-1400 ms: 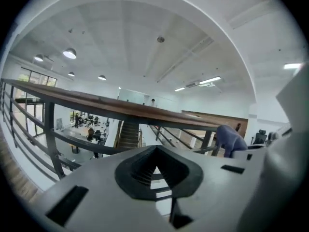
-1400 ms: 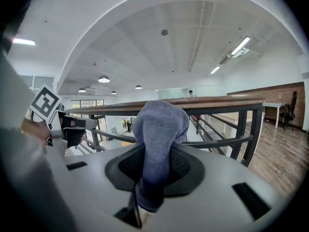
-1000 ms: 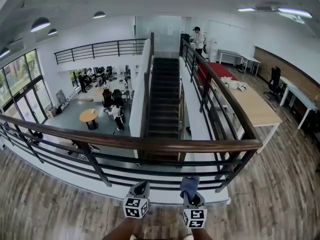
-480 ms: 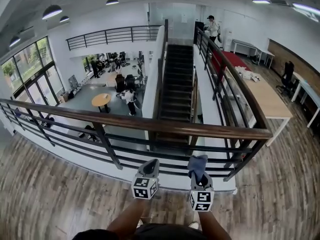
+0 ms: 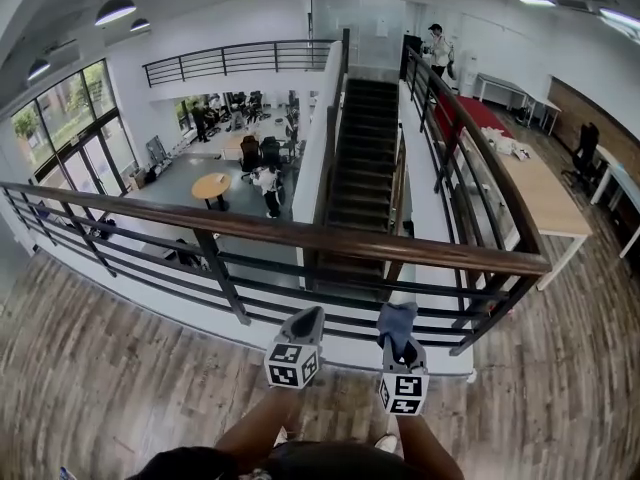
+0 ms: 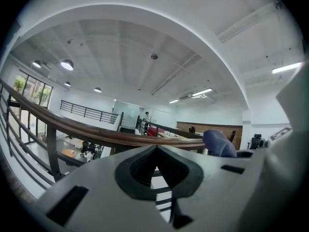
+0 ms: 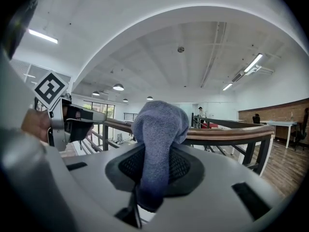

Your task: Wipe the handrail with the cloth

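Note:
A brown wooden handrail [image 5: 300, 236] on dark metal balusters runs across the head view, just beyond both grippers. My right gripper [image 5: 397, 330] is shut on a blue-grey cloth [image 5: 396, 320], which bulges out above its jaws [image 7: 161, 129]. It hovers below and short of the rail [image 7: 227, 132], not touching it. My left gripper [image 5: 305, 321] is beside it on the left, jaws closed with nothing between them [image 6: 155, 164]. The handrail [image 6: 91, 132] passes ahead of it.
Beyond the rail is an open drop to a lower floor with a round table [image 5: 211, 185] and people. A dark staircase [image 5: 365, 158] descends ahead. A person [image 5: 438, 48] stands far back. A long wooden table [image 5: 540, 193] is at right. Wood floor lies underfoot.
The head view has shifted, so the rail and both grippers sit higher in the frame. The grippers have drawn a little closer to the rail. The cloth stays clamped in the right one.

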### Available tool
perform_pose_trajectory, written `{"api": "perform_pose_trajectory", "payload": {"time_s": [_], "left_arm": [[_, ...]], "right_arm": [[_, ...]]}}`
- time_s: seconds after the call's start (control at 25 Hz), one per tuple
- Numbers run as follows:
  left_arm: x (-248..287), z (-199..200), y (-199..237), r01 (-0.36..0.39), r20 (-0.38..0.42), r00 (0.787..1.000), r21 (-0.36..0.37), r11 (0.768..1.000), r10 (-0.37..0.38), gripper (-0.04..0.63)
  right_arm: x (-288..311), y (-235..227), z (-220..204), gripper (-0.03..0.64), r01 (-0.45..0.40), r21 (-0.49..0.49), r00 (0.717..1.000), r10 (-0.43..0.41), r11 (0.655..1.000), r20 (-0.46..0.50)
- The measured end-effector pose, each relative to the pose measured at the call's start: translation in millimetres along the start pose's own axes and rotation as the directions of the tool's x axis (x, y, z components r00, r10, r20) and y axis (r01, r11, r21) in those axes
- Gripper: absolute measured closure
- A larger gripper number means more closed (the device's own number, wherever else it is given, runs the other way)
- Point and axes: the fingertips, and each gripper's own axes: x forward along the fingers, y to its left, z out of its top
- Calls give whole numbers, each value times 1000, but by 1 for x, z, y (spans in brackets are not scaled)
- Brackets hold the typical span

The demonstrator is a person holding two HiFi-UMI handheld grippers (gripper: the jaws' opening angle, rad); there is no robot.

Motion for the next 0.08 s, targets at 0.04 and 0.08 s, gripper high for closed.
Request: {"api": "perform_pose_trajectory", "payload": {"time_s": [0.04, 0.08], "left_arm": [[3, 2, 2, -2, 6, 1000, 1, 1000, 2, 594], [6, 3, 4, -4, 13, 1000, 2, 1000, 4, 592]], "right_arm": [[5, 0, 3, 528, -5, -9, 1000, 5, 1000, 7], [10, 0, 6, 528, -10, -19, 1000, 10, 1000, 14]]}}
